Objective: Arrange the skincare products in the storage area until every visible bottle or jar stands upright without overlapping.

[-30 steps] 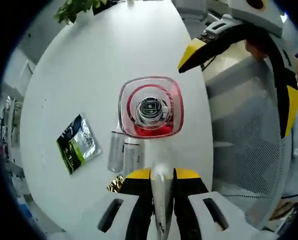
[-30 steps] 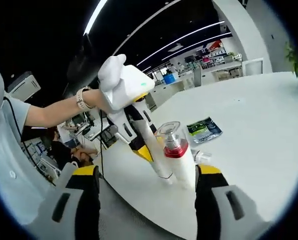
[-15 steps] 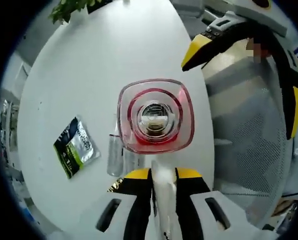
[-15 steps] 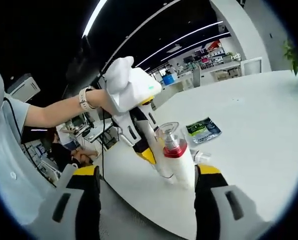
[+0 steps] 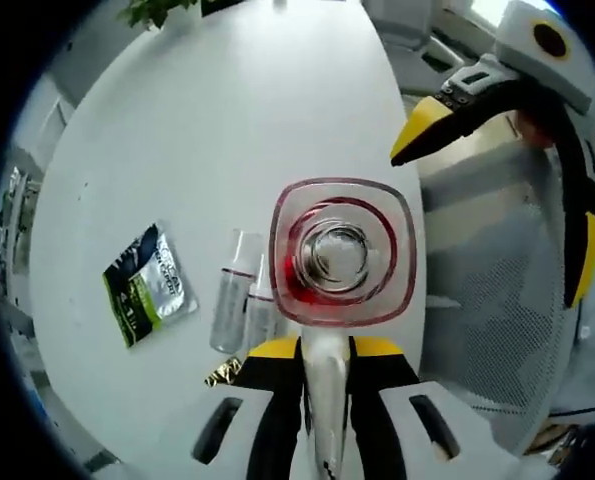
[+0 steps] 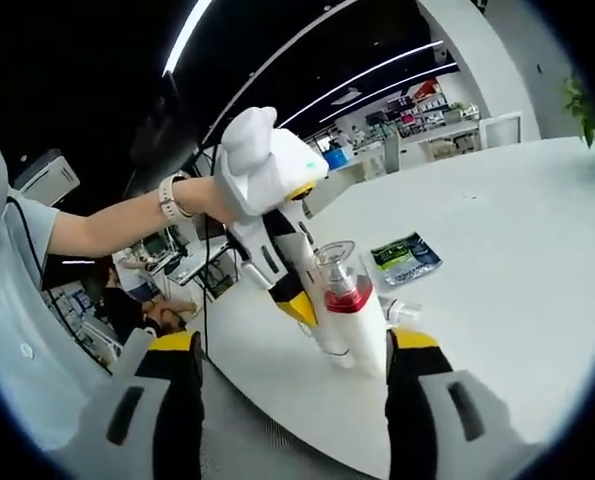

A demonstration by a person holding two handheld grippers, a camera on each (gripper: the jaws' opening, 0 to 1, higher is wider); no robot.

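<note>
Your left tongs [image 5: 325, 350] pinch the white bottle with red collar and clear cap [image 6: 352, 310], upright near the white tabletop [image 5: 207, 130] edge. Beside it lie two clear small bottles [image 5: 239, 300] and a green sachet [image 5: 145, 285]. Your right tongs [image 6: 289, 350] stand spread.

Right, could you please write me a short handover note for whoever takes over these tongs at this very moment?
Left tongs: shut on the white bottle with the clear cap and red collar, holding it upright near the edge of the white table.
Right tongs: open, holding nothing, just in front of that bottle.
Other items: two small clear vials lie on their sides next to the held bottle; a green and black sachet lies flat further out.
Done: nothing visibly standing on its own.
Left: release the bottle upright, then stand both vials upright, apart from each other.
</note>
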